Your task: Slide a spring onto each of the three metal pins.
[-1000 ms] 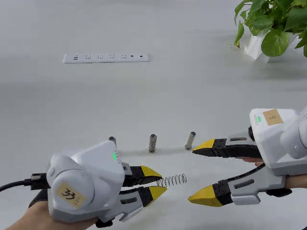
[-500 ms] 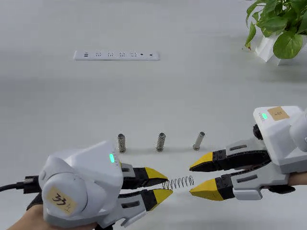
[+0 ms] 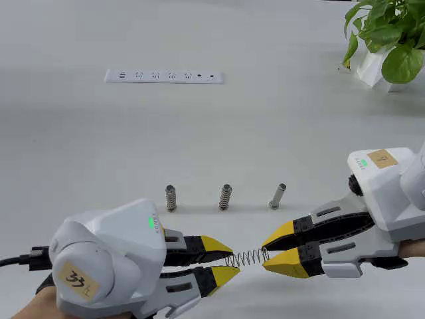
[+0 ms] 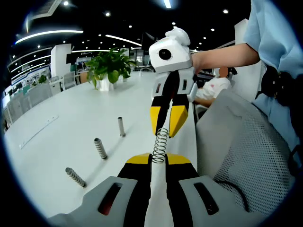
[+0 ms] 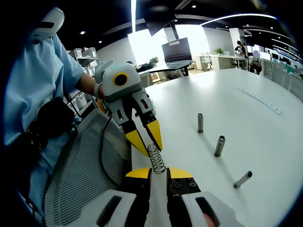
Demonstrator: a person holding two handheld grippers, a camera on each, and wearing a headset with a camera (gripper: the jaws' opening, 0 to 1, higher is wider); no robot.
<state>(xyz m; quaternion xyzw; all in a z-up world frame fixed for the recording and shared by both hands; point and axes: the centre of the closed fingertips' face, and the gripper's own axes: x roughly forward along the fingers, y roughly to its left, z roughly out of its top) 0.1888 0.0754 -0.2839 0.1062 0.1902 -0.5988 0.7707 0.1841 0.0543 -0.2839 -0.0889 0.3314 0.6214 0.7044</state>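
Looking down in the head view, the left tongs (image 3: 232, 259) and the right tongs (image 3: 267, 253) point tip to tip over the pale surface (image 3: 80, 146). The spring (image 3: 249, 256) runs between them, one end in each. Both pairs are clenched on it: the left jaws sit about the coil's width apart, the right jaws nearly meet. Beyond the tips stands a row of three: a sprung pin (image 3: 170, 197) past the left tongs, a second sprung pin (image 3: 226, 197) past the gap between the pairs, and a bare pin (image 3: 277, 196) past the right tongs, leaning. Well beyond those lies a power strip (image 3: 165, 76), and a potted plant (image 3: 388, 40) sits far past the right tongs.

In the left gripper view, the left tongs (image 4: 158, 158) grip the near end of the spring (image 4: 160, 142), which runs straight ahead into the yellow tips of the right tongs (image 4: 165, 126). Off to one side on the surface (image 4: 57, 151) are the bare pin (image 4: 121, 126), closest to the right tongs, then the second sprung pin (image 4: 100, 148), then the sprung pin (image 4: 75, 177).

In the right gripper view, the right tongs (image 5: 158, 171) pinch the spring (image 5: 156, 158), and the left tongs (image 5: 150, 145) hold its far end. To the side, the bare pin (image 5: 242, 179) lies nearest the right tongs, tilted, with the second sprung pin (image 5: 219, 145) and the sprung pin (image 5: 200, 123) further along.
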